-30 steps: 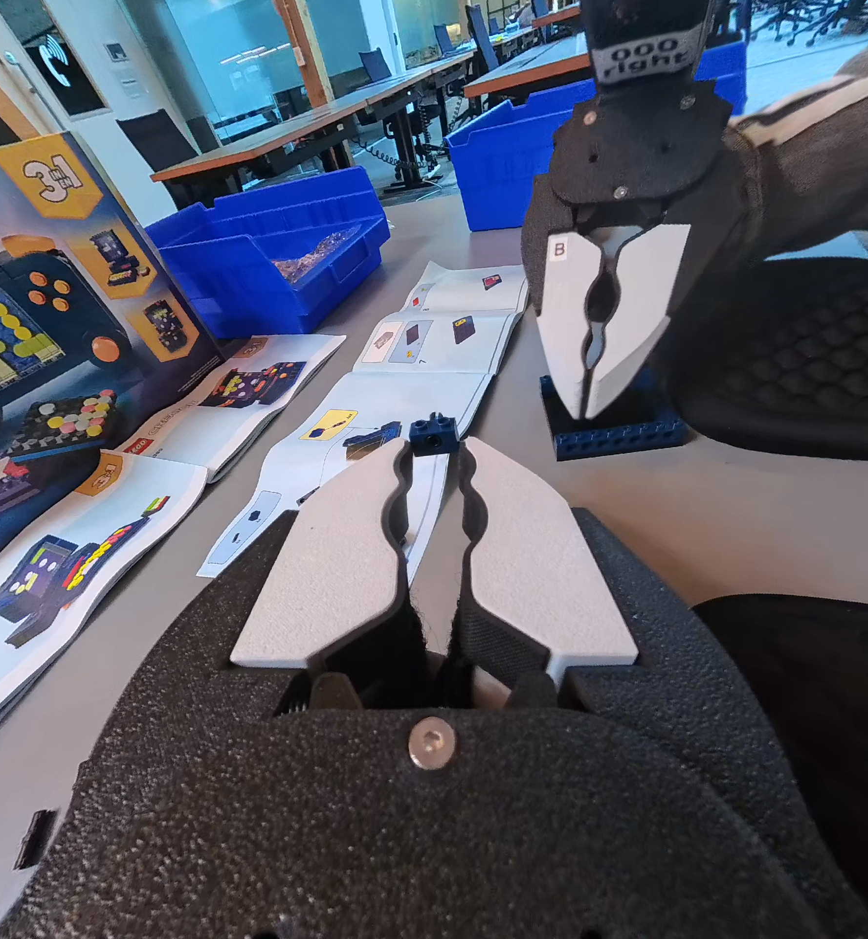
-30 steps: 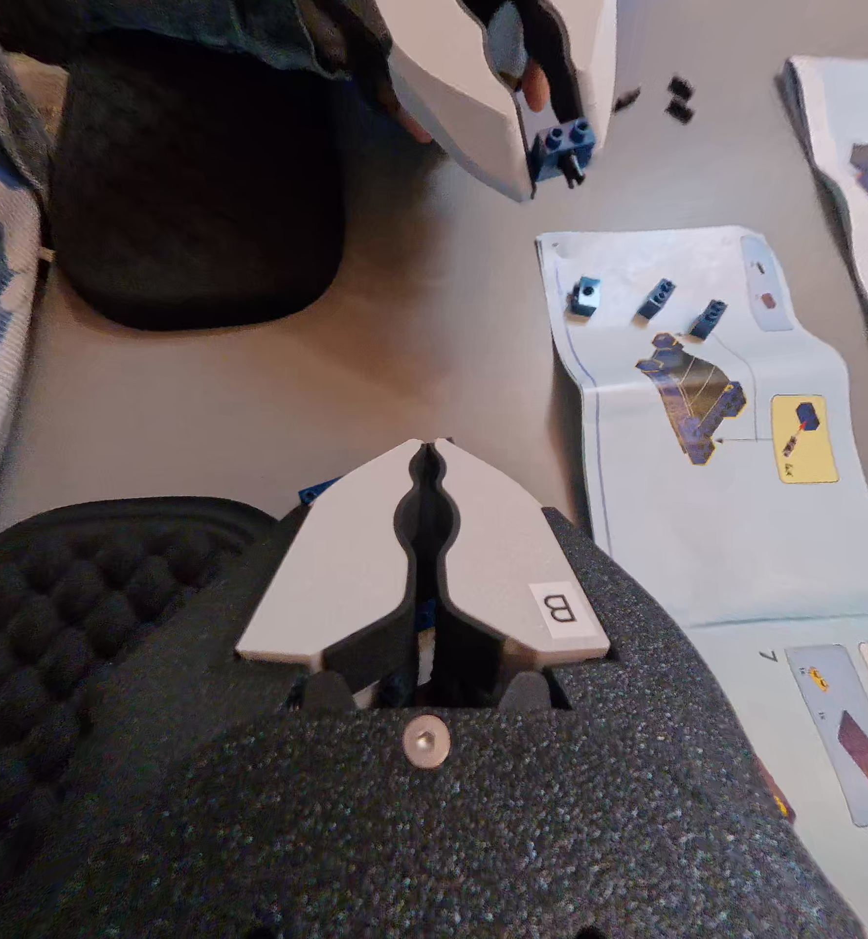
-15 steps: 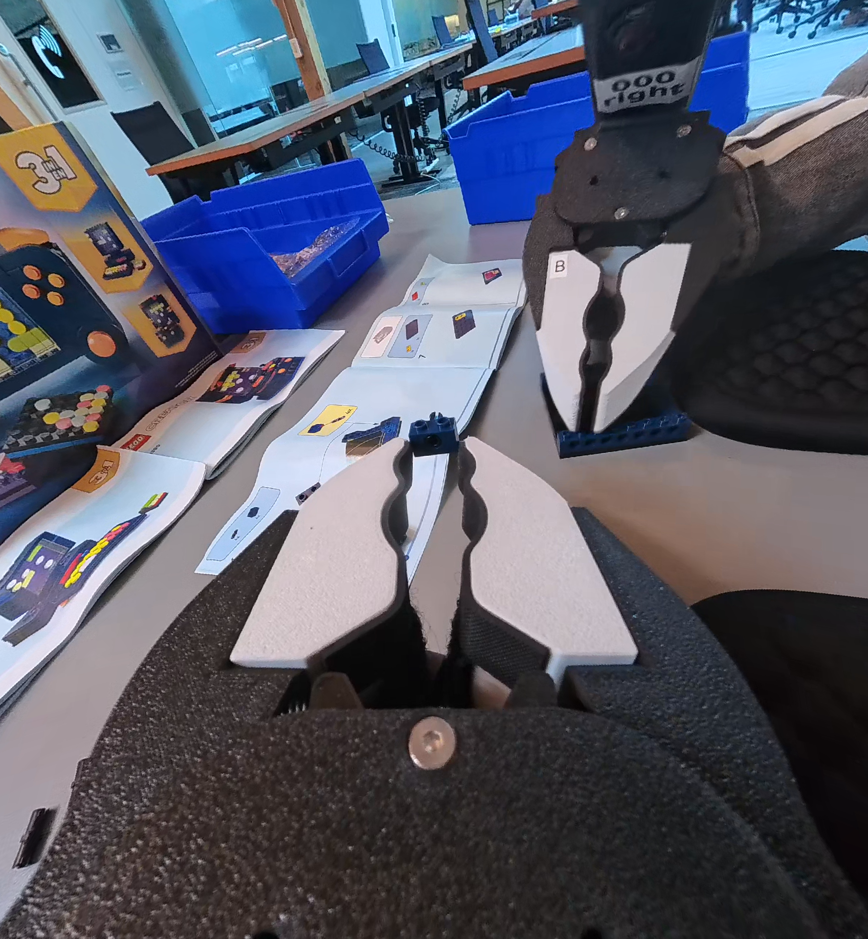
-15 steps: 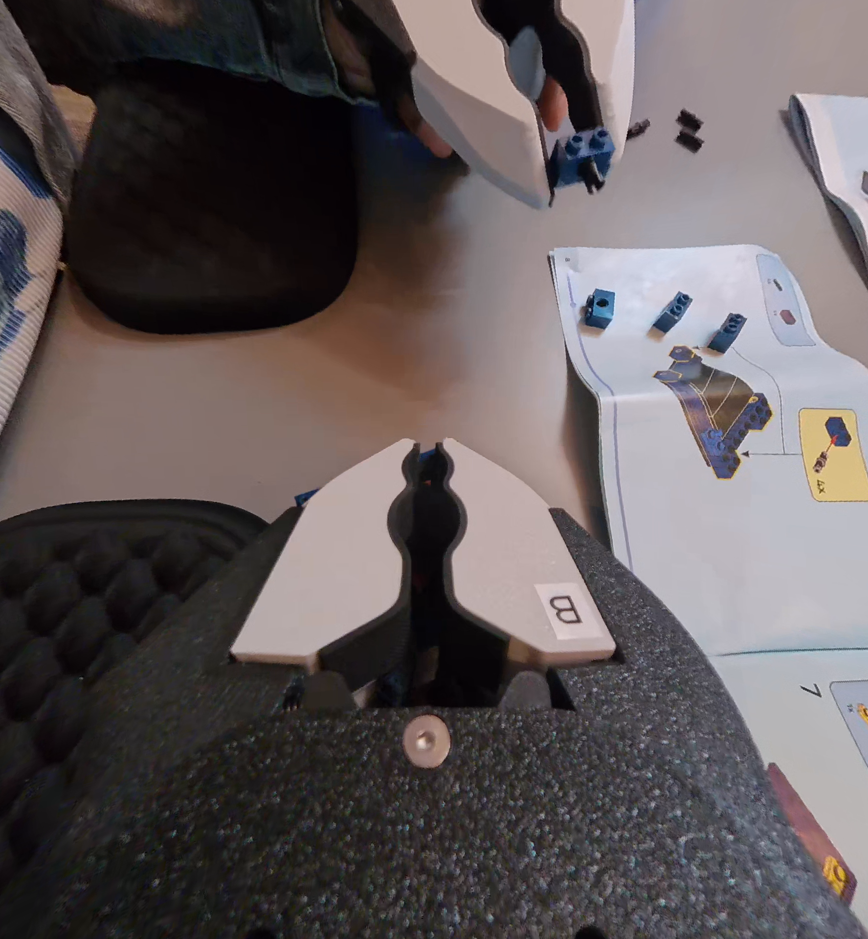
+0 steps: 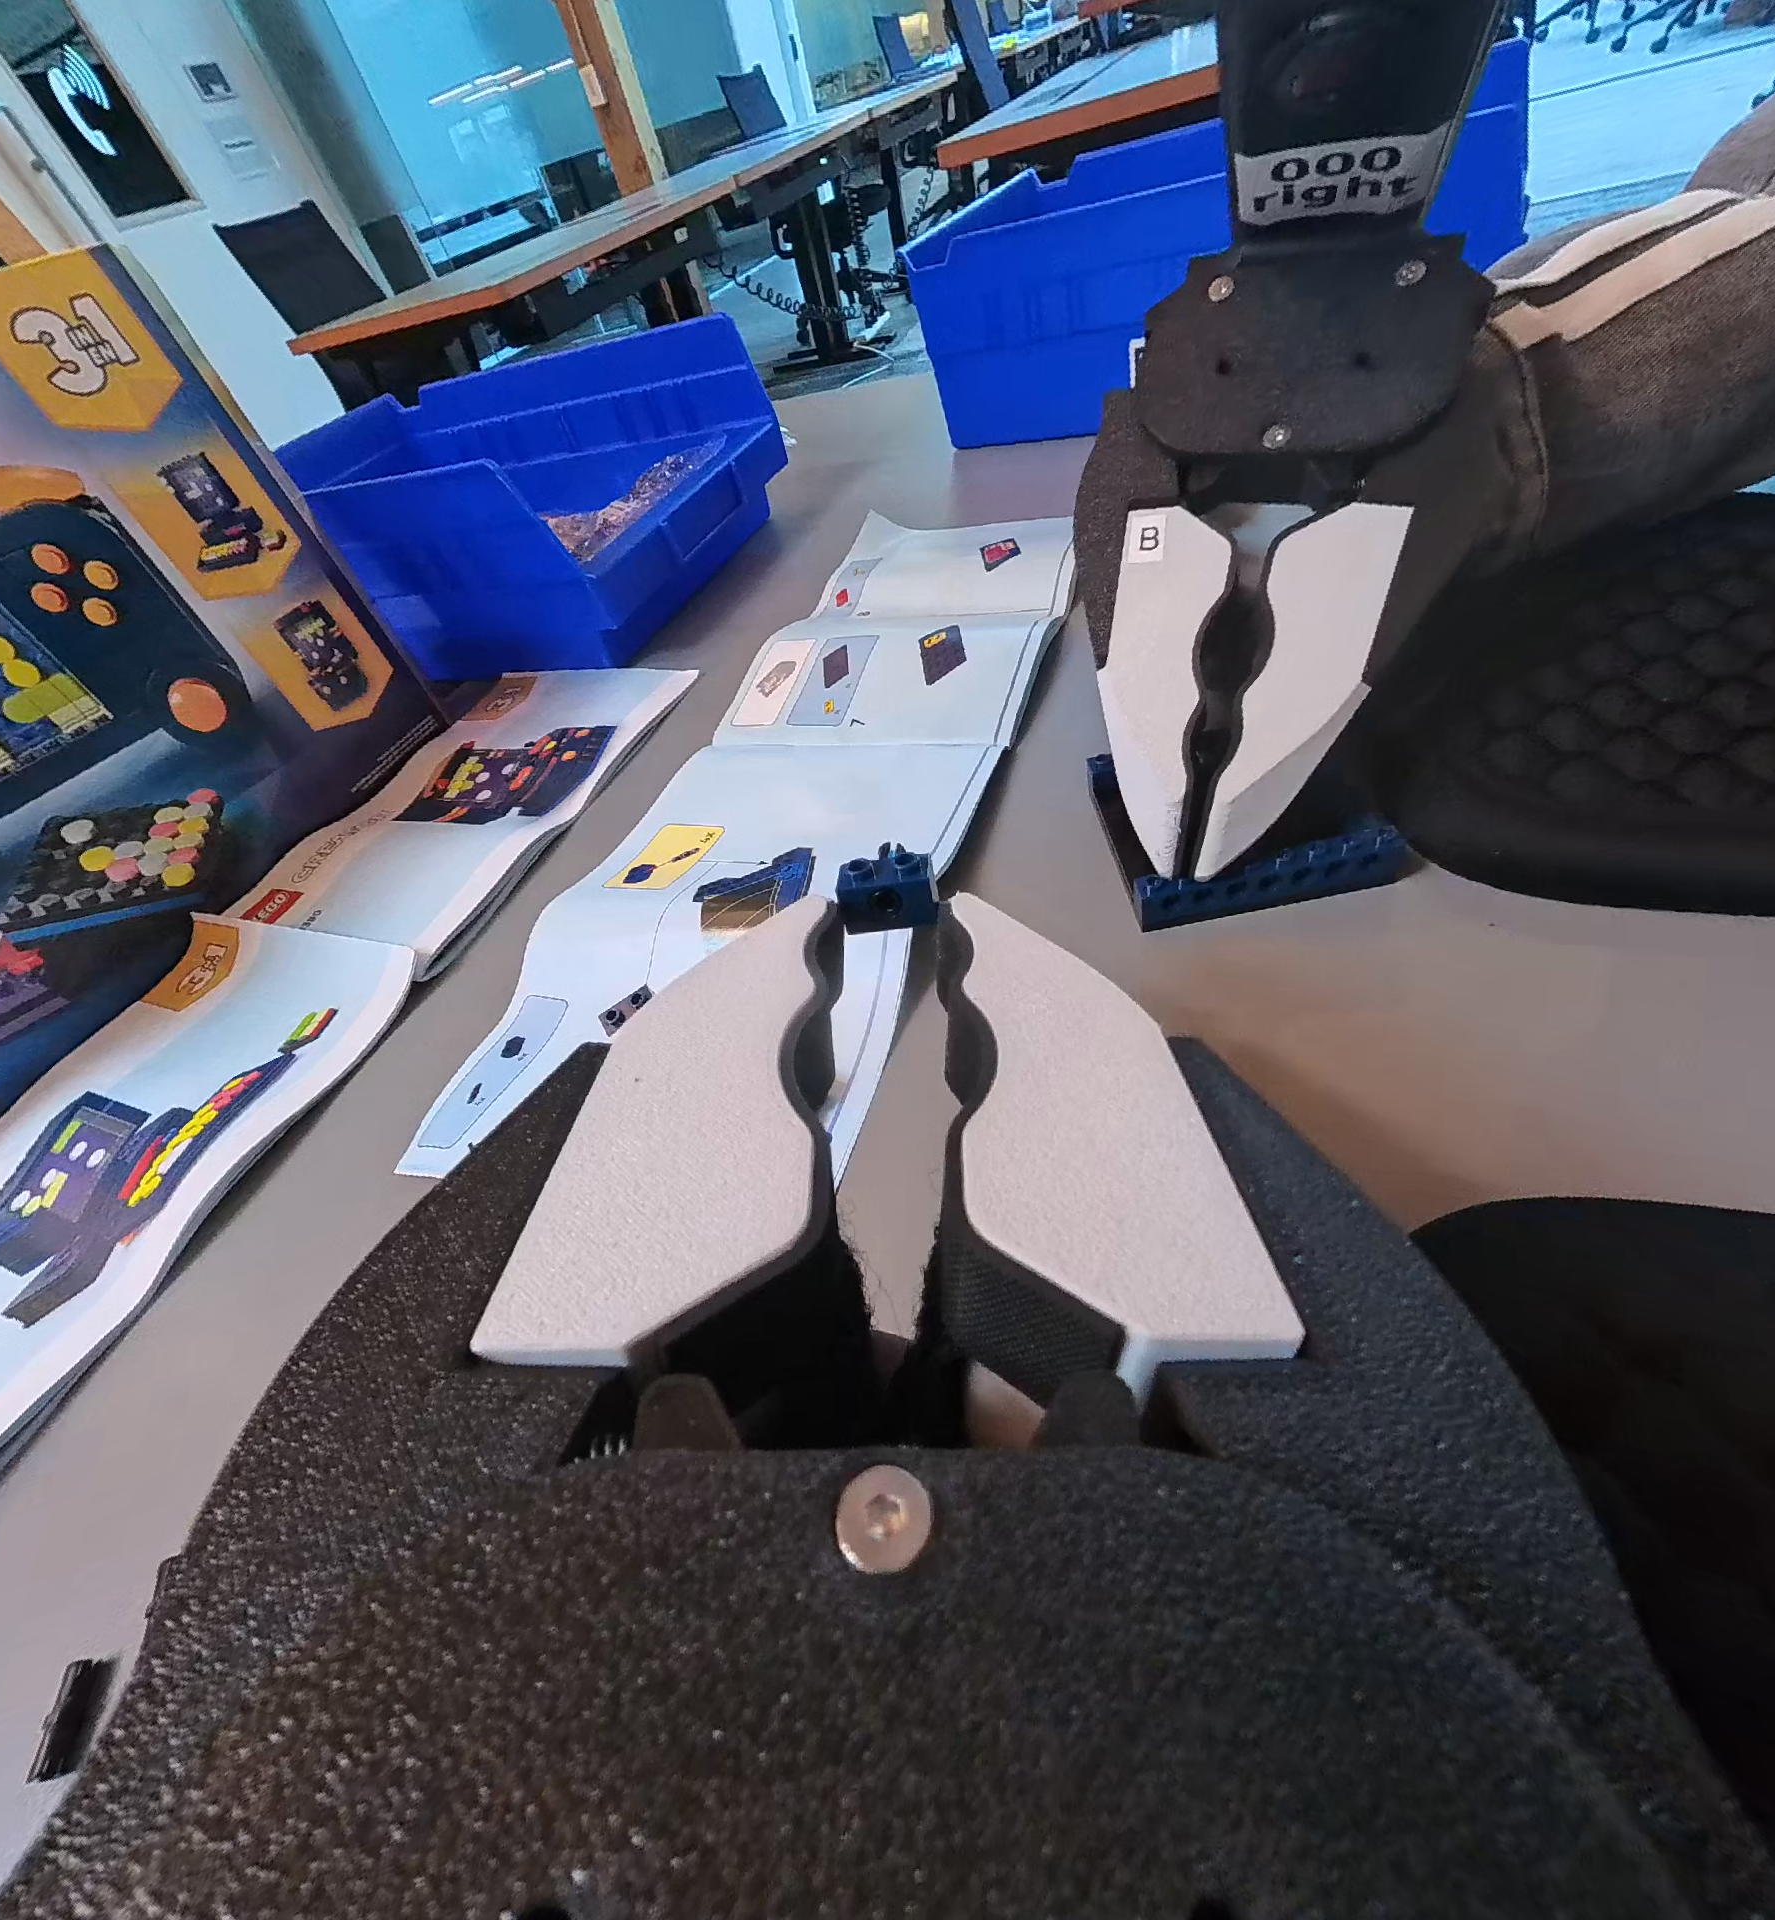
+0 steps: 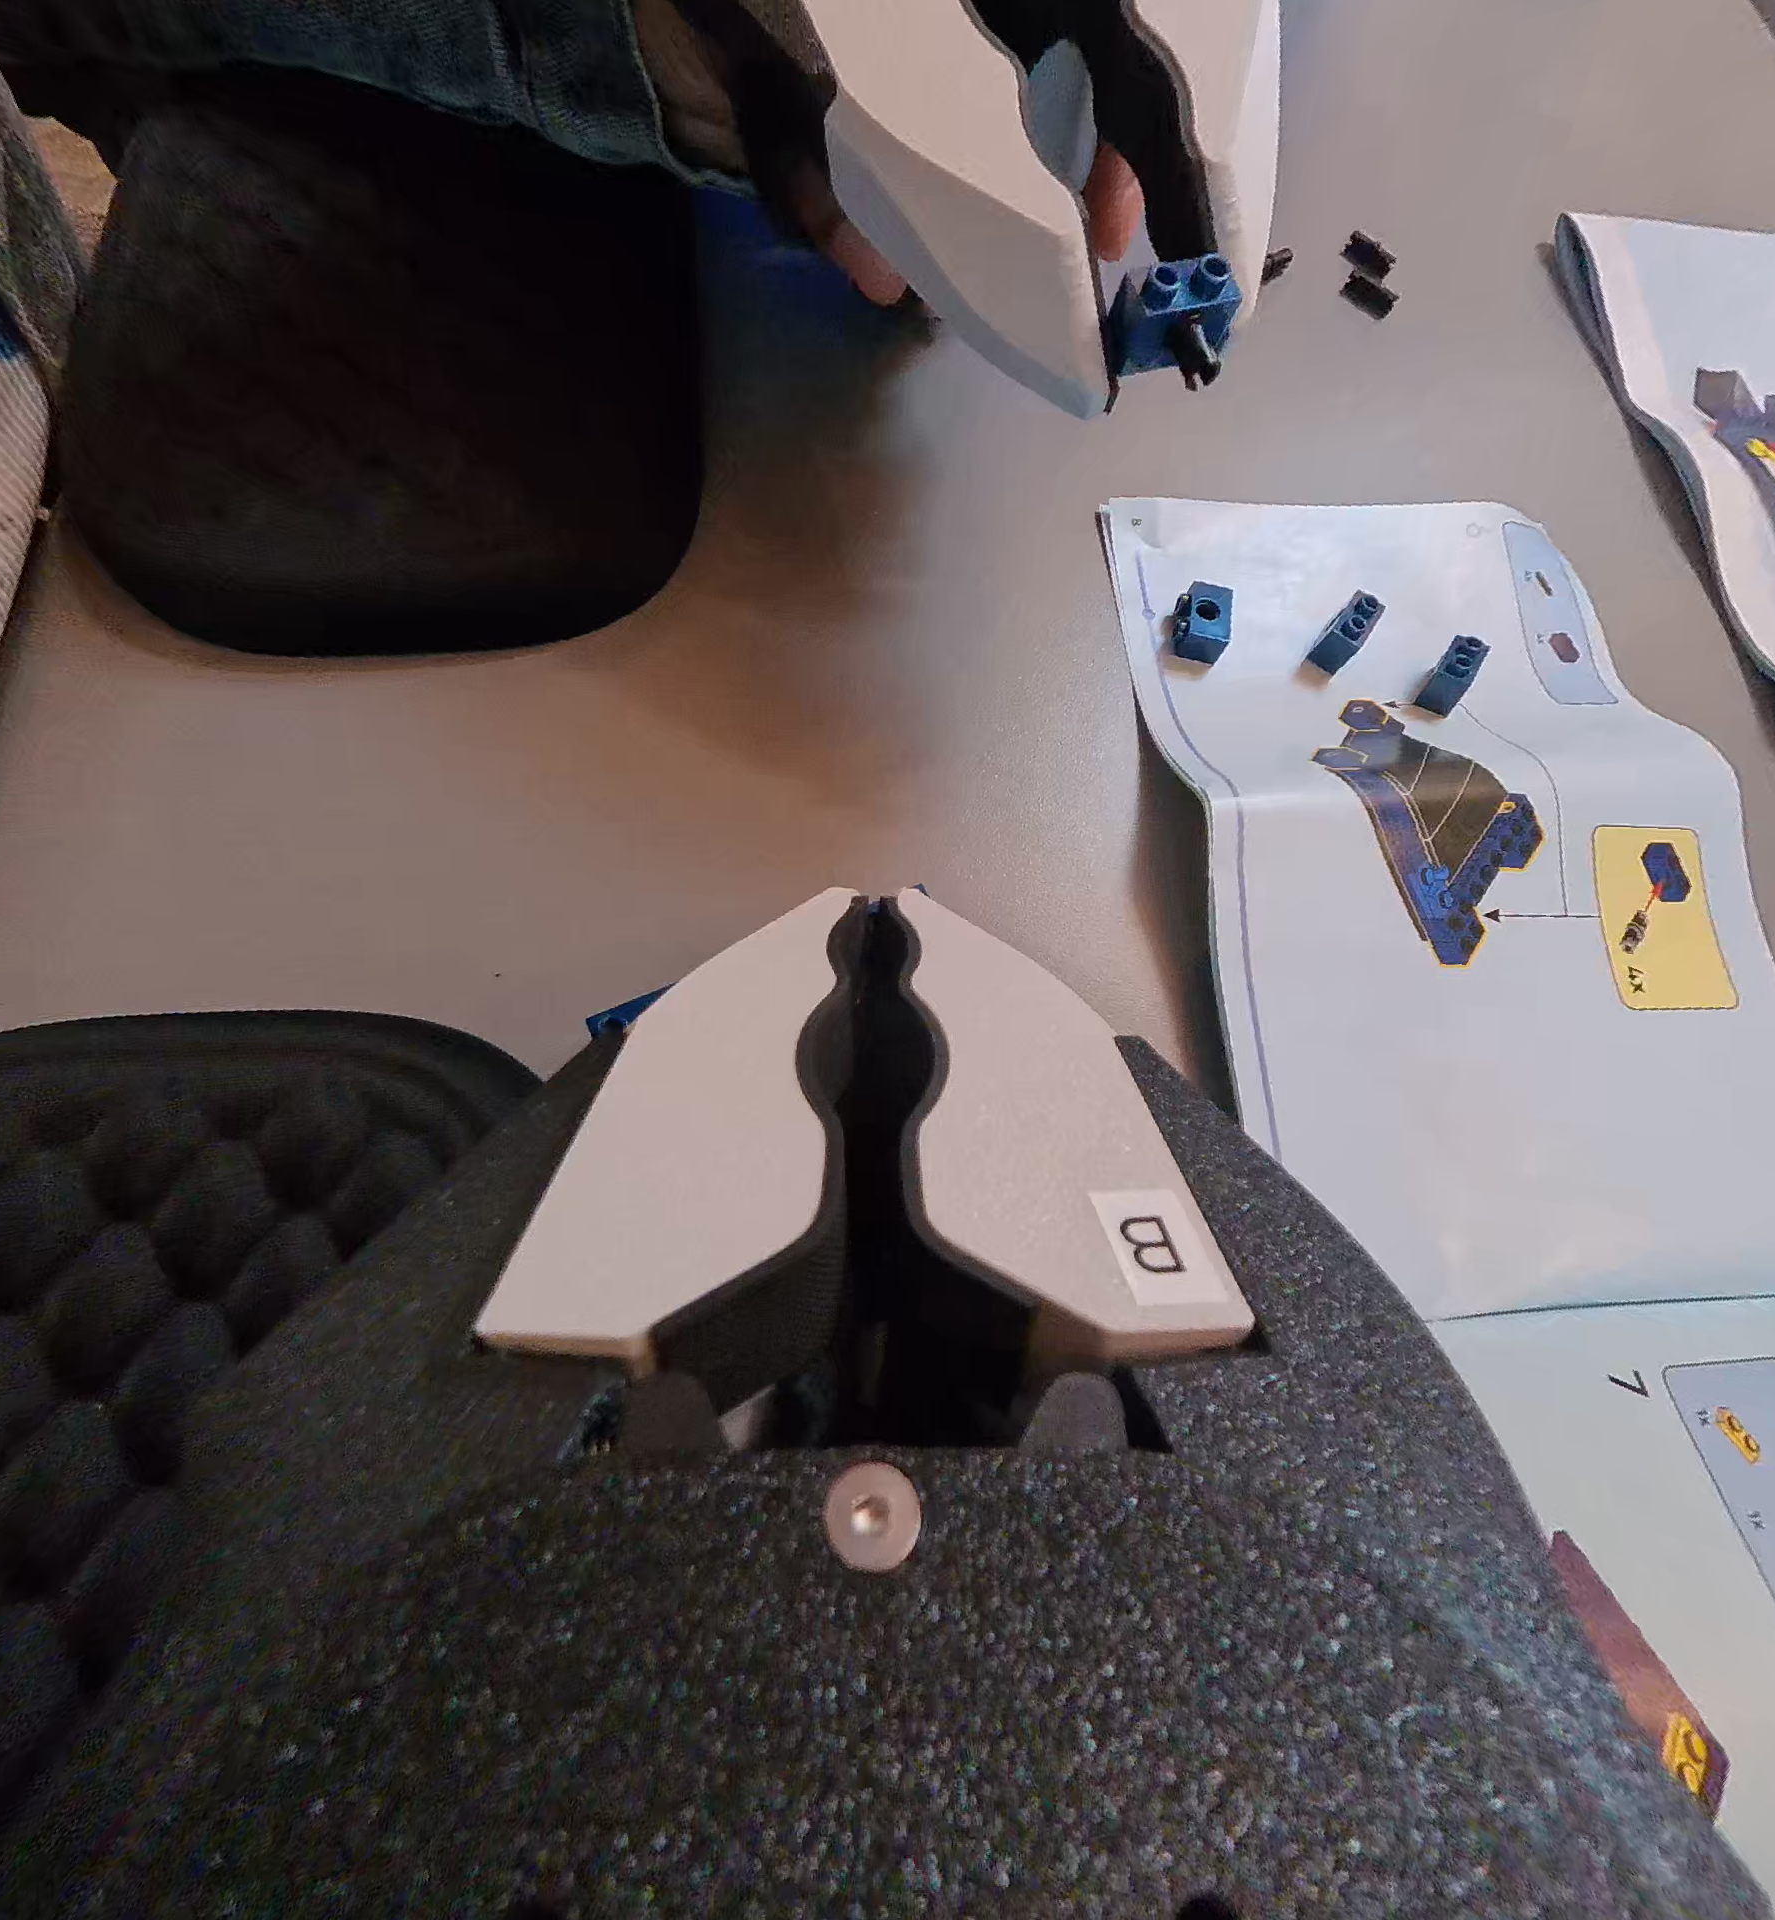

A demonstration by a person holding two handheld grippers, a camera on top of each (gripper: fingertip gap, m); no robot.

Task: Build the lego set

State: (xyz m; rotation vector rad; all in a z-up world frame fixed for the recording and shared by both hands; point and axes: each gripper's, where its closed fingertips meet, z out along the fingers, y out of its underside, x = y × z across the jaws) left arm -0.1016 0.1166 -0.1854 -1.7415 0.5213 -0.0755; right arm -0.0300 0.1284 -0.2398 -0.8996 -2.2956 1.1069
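Left gripper: a small dark blue brick with a side hole and two studs is clamped between the fingertips, held above the open instruction booklet. From the right wrist view the same brick is seen pinched at the tips, with a short black pin sticking out of its side, clear of the grey table.

Right gripper: pointed down, jaws nearly closed, tips planted on a long dark blue frame piece lying on the table beside a black padded cushion. A thin blue edge is seen between the tips in its own view; a grip on that edge looks likely, though pad contact is mostly hidden. A blue corner of the same piece pokes out left of the fingers.

On the booklet page, three loose dark blue bricks are lying in a row. Two small black pins are lying on the table beyond the left gripper.

Also in view: a printed set box standing at left, more booklets spread in front of it, two blue bins and further back, a grey sleeve behind the right gripper.
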